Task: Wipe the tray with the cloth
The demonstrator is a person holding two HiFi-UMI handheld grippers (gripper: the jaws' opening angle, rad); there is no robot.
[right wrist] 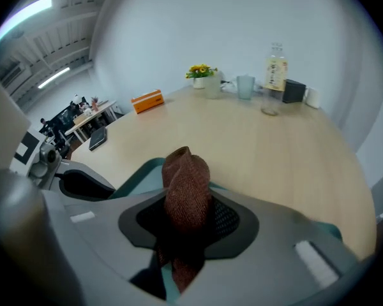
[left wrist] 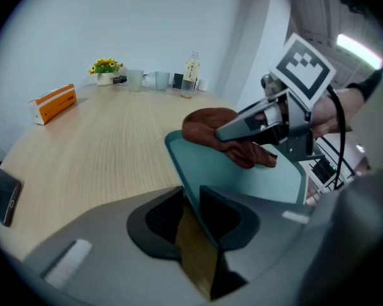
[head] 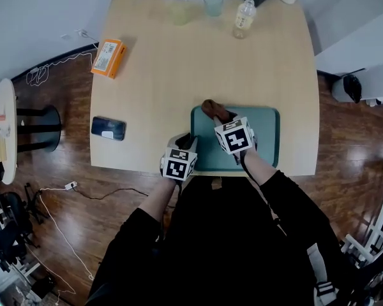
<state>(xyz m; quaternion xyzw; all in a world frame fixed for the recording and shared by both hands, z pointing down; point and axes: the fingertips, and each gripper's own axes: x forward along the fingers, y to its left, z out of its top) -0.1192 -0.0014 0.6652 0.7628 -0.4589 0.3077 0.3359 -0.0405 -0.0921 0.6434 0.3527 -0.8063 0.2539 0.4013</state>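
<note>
The left gripper [left wrist: 193, 201] has its fingers [left wrist: 228, 217] pinched on the near-left rim of the one green tray [head: 268, 139], which lies at the worktop's [head: 179, 69] near edge. The right gripper's [right wrist: 188, 217] fingers clamp the single brown cloth [right wrist: 186, 171] at the tray's far-left corner. Both grippers point steeply down.

- Reads as an office or lab room: white walls, strip lights [right wrist: 35, 8] overhead.
- Light wood table [head: 179, 69], dark plank floor [head: 351, 164], loose cables [head: 70, 186] at 8 o'clock.
- Cluttered equipment bench [right wrist: 83, 110] at 9 o'clock.
</note>
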